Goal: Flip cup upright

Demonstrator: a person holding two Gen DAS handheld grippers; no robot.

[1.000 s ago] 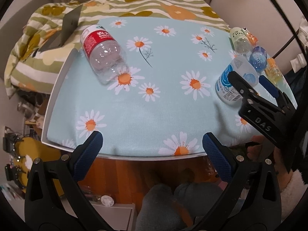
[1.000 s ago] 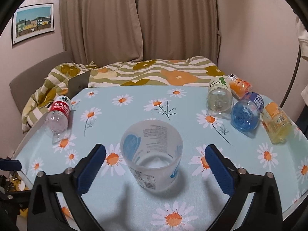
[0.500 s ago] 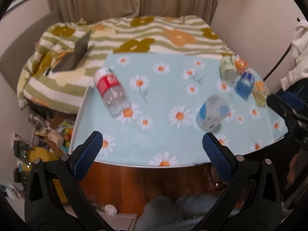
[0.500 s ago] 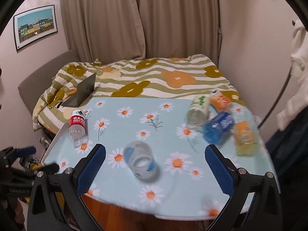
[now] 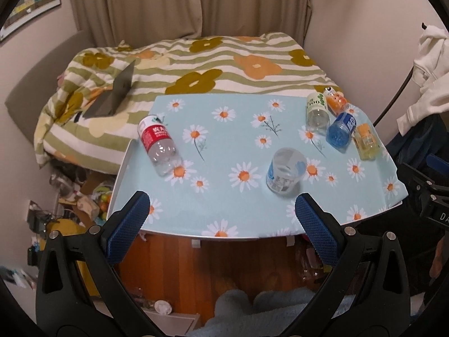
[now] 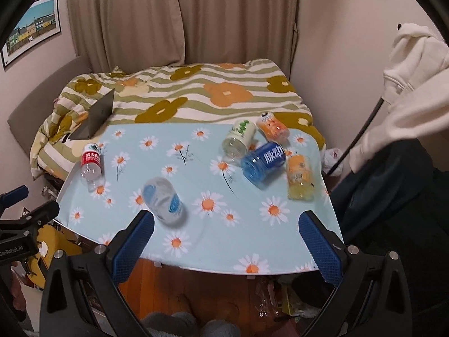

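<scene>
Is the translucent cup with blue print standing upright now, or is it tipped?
Upright. The cup stands alone on the daisy tablecloth, open rim up; nothing visible inside.

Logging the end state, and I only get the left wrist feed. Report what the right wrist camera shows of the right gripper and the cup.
Observer: The right gripper is open, pads wide apart, with nothing between them.
Operator: Place the cup against it.
Observer: The cup, blurred in that view, sits on the table just beyond the gripper's left fingertip, not between the fingers.
Operator: Now locate my gripper.
Observer: The left gripper hangs off the table's near left corner, touching nothing.
</scene>
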